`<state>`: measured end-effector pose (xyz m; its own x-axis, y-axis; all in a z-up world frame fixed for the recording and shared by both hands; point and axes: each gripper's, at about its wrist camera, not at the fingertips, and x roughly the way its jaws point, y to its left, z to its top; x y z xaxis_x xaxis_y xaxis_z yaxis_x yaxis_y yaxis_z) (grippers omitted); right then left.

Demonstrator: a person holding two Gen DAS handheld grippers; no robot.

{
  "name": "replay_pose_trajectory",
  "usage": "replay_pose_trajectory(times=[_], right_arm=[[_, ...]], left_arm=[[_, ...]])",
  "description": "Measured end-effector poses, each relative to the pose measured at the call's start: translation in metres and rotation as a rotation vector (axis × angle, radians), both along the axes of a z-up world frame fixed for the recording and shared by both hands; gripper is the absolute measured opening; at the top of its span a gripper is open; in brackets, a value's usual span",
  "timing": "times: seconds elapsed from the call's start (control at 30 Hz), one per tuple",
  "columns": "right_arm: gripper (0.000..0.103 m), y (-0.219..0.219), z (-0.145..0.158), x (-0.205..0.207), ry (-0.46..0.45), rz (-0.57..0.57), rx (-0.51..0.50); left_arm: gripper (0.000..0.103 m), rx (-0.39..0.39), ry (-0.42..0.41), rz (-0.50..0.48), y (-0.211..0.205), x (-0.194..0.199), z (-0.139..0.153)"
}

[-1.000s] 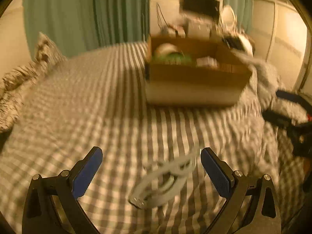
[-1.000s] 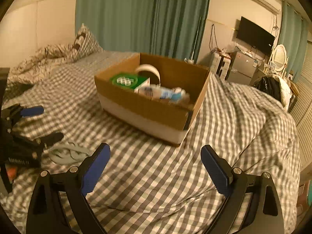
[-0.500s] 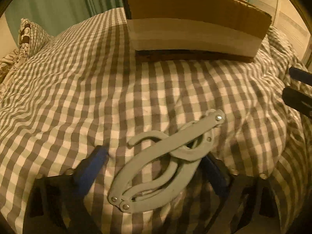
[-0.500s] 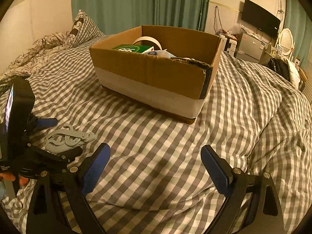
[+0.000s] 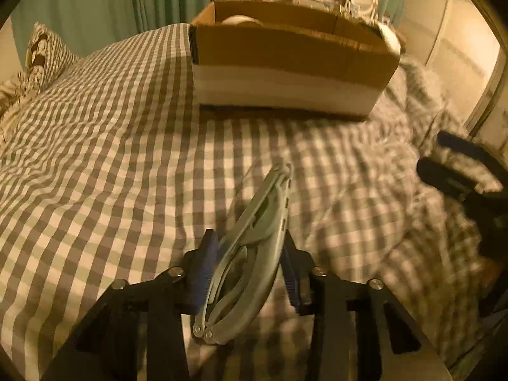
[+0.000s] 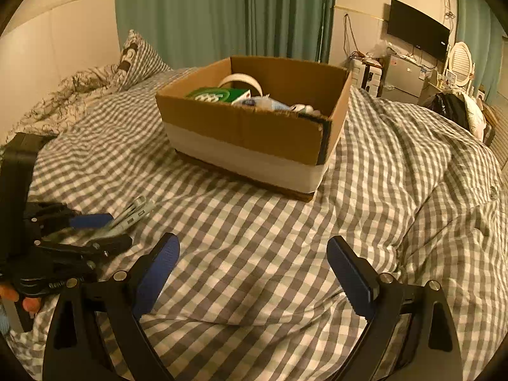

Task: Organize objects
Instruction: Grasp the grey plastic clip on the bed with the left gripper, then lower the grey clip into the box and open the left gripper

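Note:
My left gripper [image 5: 249,270] is shut on a pale grey folding hanger [image 5: 250,247], held on edge just above the checked bedspread [image 5: 111,158]. The hanger also shows in the right wrist view [image 6: 133,212], in the left gripper [image 6: 104,228] at the far left. A cardboard box [image 5: 285,54] with a white lower band stands on the bed ahead. In the right wrist view the box [image 6: 250,130] holds a green packet [image 6: 219,95], a white tape roll [image 6: 241,79] and other items. My right gripper [image 6: 254,266] is open and empty over the bedspread.
A patterned pillow [image 6: 136,54] and rumpled bedding [image 6: 63,95] lie at the left. Green curtains [image 6: 222,9] hang behind the bed. A TV [image 6: 416,31], a small fridge [image 6: 403,79] and a round mirror [image 6: 460,60] stand at the right. The right gripper shows in the left wrist view [image 5: 460,177].
My left gripper dropped over the flat hanger, closed on it and lifted it on edge. The right gripper stayed open and drew back slightly from the box.

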<state>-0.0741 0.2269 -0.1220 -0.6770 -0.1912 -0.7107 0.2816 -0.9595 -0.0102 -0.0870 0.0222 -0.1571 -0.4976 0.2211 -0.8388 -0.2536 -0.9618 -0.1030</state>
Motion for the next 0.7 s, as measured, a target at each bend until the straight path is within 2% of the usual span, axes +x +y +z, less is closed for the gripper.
replay_pose_trajectory(times=[0.07, 0.17, 0.43, 0.53, 0.7], right_arm=[[0.094, 0.003, 0.005, 0.004, 0.005, -0.004, -0.014], [0.094, 0.007, 0.013, 0.01, 0.006, -0.015, -0.039], [0.094, 0.012, 0.029, 0.032, 0.028, -0.017, -0.037], [0.094, 0.014, 0.04, 0.036, 0.051, -0.019, -0.039], [0.094, 0.02, 0.073, 0.037, 0.123, -0.014, -0.034]], left_arm=[[0.029, 0.034, -0.004, 0.004, -0.001, 0.003, 0.004], [0.02, 0.029, -0.005, 0.026, -0.003, 0.007, 0.007], [0.015, 0.094, -0.016, 0.08, -0.017, 0.014, 0.029], [0.013, 0.115, 0.009, 0.08, -0.016, 0.016, 0.045], [0.013, 0.112, 0.112, 0.059, 0.0, 0.011, 0.092]])
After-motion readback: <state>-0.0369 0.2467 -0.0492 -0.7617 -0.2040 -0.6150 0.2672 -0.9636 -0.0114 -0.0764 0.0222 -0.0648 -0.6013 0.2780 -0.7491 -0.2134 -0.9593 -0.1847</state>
